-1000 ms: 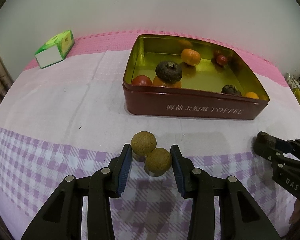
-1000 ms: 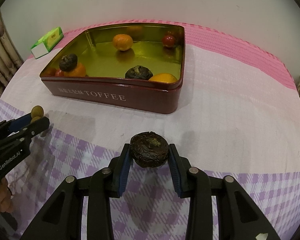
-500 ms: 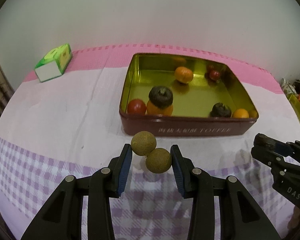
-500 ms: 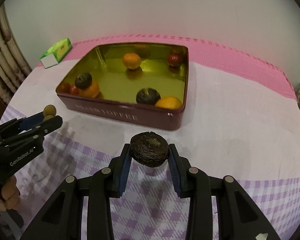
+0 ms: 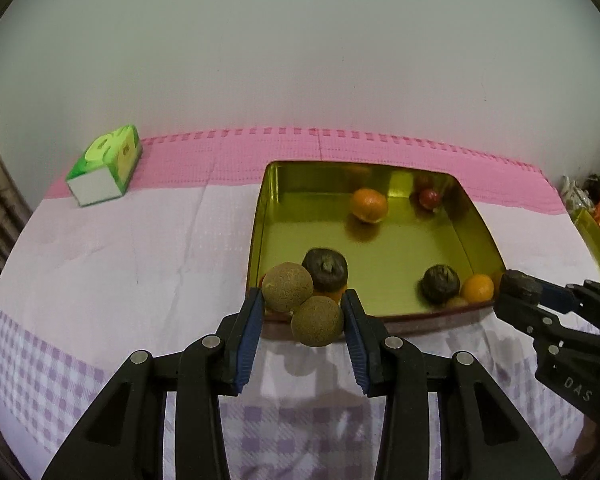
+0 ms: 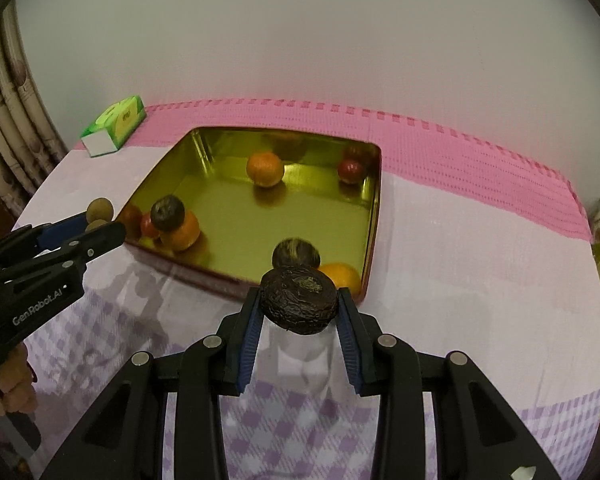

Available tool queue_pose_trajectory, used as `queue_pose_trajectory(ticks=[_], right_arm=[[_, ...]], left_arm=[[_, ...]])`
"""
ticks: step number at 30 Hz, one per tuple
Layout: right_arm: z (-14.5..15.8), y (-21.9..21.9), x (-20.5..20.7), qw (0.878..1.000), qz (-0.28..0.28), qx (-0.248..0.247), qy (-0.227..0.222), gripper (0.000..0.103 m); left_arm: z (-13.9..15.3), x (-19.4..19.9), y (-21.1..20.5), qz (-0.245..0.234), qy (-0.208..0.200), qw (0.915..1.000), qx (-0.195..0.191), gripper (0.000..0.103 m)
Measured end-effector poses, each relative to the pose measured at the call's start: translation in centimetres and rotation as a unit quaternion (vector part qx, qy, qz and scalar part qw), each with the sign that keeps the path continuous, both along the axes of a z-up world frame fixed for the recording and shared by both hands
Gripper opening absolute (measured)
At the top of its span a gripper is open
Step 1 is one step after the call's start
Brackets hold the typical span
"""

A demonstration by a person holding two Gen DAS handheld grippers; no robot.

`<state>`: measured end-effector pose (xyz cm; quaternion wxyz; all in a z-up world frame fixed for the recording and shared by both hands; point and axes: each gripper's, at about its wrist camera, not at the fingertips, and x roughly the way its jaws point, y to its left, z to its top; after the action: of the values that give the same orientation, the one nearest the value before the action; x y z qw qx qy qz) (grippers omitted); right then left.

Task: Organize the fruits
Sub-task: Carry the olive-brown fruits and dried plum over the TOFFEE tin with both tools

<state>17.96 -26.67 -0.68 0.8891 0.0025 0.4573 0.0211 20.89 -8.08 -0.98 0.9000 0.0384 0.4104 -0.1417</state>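
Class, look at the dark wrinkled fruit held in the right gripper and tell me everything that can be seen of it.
The dark wrinkled fruit is round, slightly flattened and blackish-brown, with shrivelled, leathery-looking skin and a paler stem scar facing up. It sits clamped between the blue-padded fingers of the right gripper, one pad on each side, and touches nothing else. It is held in the air above the checked tablecloth, just short of the near rim of the gold-lined tin. From the left wrist view only a sliver shows.
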Motion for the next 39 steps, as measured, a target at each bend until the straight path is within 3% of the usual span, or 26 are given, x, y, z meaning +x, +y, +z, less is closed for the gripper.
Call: queue_pose_trajectory(ticks=[23,25,26,39], right_arm=[[-1.5,0.2,4.2,1.000,0.008,0.003,0.014,0.034],[-1.8,0.3,4.4,1.000,0.008,0.002,0.016,0.034],[-1.9,0.3,4.5,1.000,0.007,0.001,0.016,0.034],[-3.6,0.0,6.0,0.999,0.002,-0.006,0.032,0.034]], left_arm=[[-2.8,3.3,-1.9,-0.010,0.039,0.9991,0.010,0.040],[-3.1,3.5,-2.0,-0.010,0.044,0.9990,0.010,0.035],[-3.4,3.7,-2.1,-0.011,0.047,0.9988,0.009,0.026],[-3.3,5.2,-2.9,-0.018,0.036,0.9992,0.002,0.026]])
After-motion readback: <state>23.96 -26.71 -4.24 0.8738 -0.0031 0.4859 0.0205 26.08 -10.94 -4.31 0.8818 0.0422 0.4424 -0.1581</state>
